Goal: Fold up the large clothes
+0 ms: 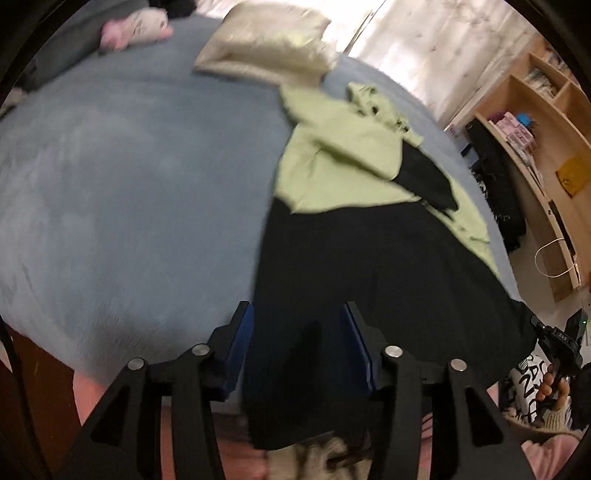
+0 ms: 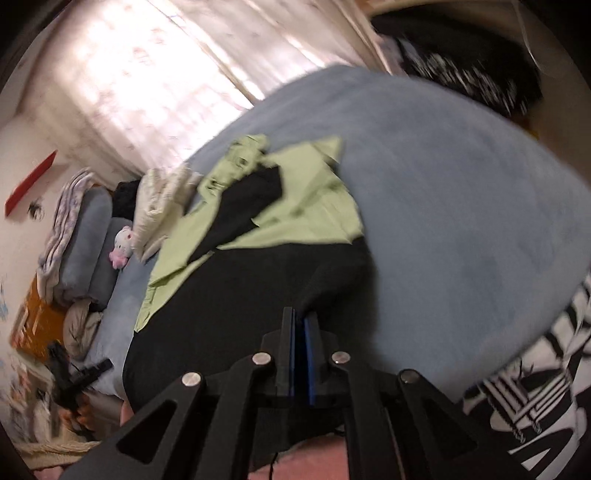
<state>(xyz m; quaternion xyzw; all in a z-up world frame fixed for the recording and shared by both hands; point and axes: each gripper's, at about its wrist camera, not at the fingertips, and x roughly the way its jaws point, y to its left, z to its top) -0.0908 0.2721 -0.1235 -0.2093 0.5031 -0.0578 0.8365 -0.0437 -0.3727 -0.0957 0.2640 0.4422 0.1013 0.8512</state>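
A large black garment (image 1: 369,266) lies spread on the blue bed (image 1: 129,184), its near edge hanging over the bed's front. A light green garment (image 1: 332,158) lies crumpled on its far end, with a black sleeve across it. My left gripper (image 1: 297,314) is open just above the black garment's near left edge, holding nothing. My right gripper (image 2: 300,317) is shut on a pinched fold of the black garment (image 2: 240,302) near its right edge; the green garment (image 2: 295,210) lies beyond it.
A cream pillow (image 1: 266,44) and a pink-and-white plush toy (image 1: 133,27) lie at the bed's far side. Wooden shelves (image 1: 535,140) stand to the right. Grey pillows (image 2: 88,240) are stacked at the bed's head. A black-and-white patterned cloth (image 2: 535,387) shows at the lower right.
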